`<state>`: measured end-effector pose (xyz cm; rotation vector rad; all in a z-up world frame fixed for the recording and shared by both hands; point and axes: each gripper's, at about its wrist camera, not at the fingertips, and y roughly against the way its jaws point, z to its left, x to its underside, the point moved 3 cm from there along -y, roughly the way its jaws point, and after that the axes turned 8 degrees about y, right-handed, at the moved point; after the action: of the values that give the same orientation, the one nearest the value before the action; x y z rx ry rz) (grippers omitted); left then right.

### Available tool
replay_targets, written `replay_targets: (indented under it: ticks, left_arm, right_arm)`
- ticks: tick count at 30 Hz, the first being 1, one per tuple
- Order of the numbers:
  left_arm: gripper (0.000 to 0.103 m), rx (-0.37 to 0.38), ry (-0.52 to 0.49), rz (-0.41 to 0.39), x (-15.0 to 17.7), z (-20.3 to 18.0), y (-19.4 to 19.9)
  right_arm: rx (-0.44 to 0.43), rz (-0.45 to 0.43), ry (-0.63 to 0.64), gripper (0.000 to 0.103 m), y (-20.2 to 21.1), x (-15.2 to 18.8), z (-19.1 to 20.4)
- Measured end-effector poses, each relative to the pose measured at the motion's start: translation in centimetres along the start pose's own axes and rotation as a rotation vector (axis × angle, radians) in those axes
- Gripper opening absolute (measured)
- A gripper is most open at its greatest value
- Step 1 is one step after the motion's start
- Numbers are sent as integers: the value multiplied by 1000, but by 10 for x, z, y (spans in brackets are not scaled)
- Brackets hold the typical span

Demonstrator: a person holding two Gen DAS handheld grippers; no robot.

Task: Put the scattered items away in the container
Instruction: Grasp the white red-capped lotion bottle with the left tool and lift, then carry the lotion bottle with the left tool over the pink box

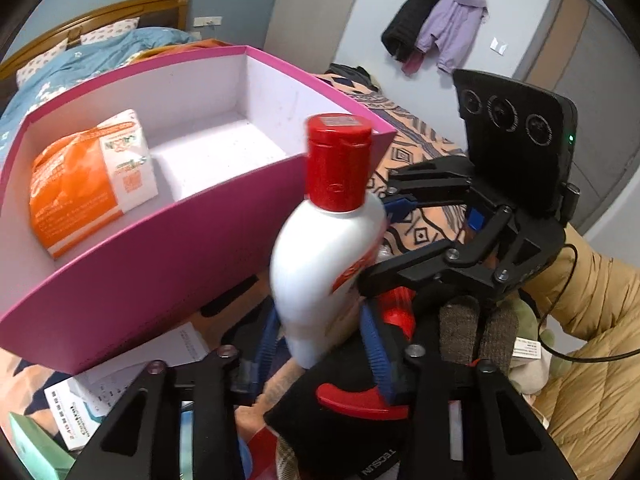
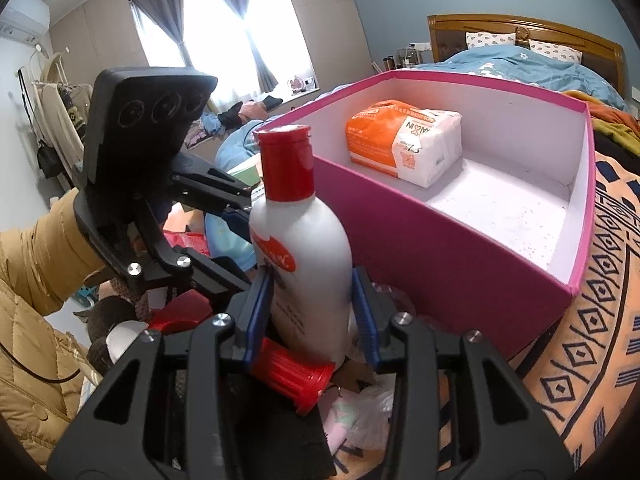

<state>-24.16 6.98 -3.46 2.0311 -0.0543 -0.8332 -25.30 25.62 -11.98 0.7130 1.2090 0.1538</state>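
Left claw [image 1: 320,338] is clamped on the bottom of the white lotion bottle [image 1: 320,256] with the red cap, blue pads pressed to both sides. Right claw [image 2: 312,312] is squeezing the same bottle from the other side, so I've got it upright between the two, just outside the near wall of the pink box [image 1: 140,280]. Only an orange and white wipes pack [image 1: 88,180] sits inside the box.

A home bedroom: bed [image 2: 532,60], curtained window [image 2: 224,28], hanging coats [image 1: 436,24].
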Motion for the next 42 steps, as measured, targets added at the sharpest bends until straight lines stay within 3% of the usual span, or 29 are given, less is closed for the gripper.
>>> replay_targets:
  ticks: [13,24,34,42]
  left_arm:
    - [33,-3,-7,-30,-7,-3,17]
    - [33,-7,-21,-99,-41,-26,51]
    - [37,-27,23,-157,-102,-12,70]
    - [38,6,117,-144,-131,20,50]
  right_arm:
    - [10,-45,-3,41,15,-10,6]
    - [-2,-127,-42,40,52,-42,4]
    - [35,-192,-131,40,73,-92,-33]
    - [28,-175,-273,40,62,-107,-78]
